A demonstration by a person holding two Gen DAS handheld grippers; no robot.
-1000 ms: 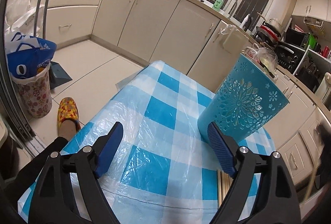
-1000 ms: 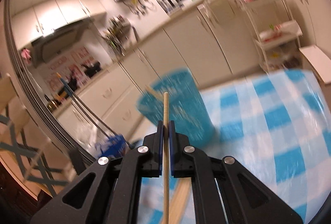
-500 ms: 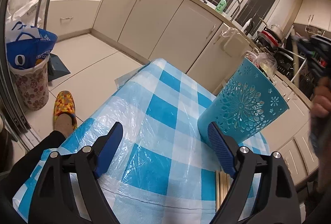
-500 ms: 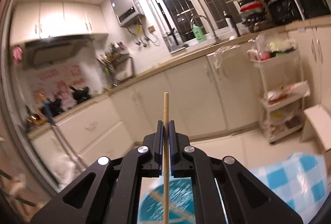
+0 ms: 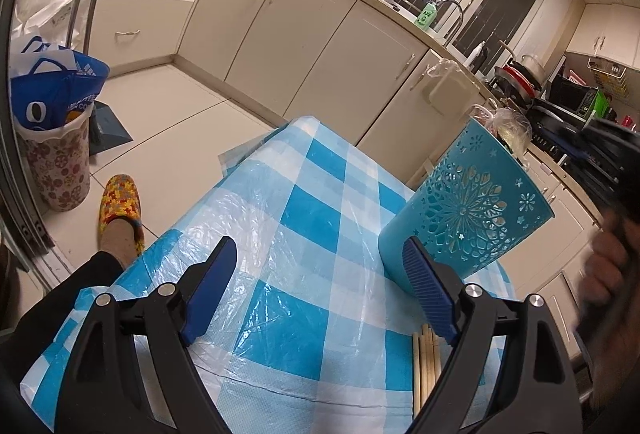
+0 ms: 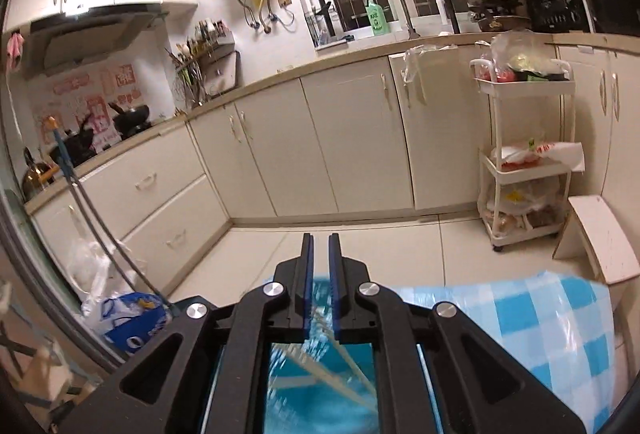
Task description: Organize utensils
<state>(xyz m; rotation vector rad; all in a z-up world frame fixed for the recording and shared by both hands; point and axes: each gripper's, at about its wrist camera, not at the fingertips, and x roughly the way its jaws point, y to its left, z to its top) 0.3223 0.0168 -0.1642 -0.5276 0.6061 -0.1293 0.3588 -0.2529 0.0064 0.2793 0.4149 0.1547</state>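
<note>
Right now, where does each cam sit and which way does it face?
Left wrist: on the left gripper, fingers wide apart, looking down the checked table at the teal holder and loose chopsticks; the person's leg and slipper show.
Right wrist: on the right gripper, above the holder, facing the cabinets and white cart; fingers slightly parted, empty.
Shared: holder, table, sink counter.

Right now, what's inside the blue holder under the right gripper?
Through the right gripper, pale chopsticks lean blurred inside the blue holder. Gripper covers its rim and bottom, so no count. From the left wrist, its patterned wall hides the contents.
</note>
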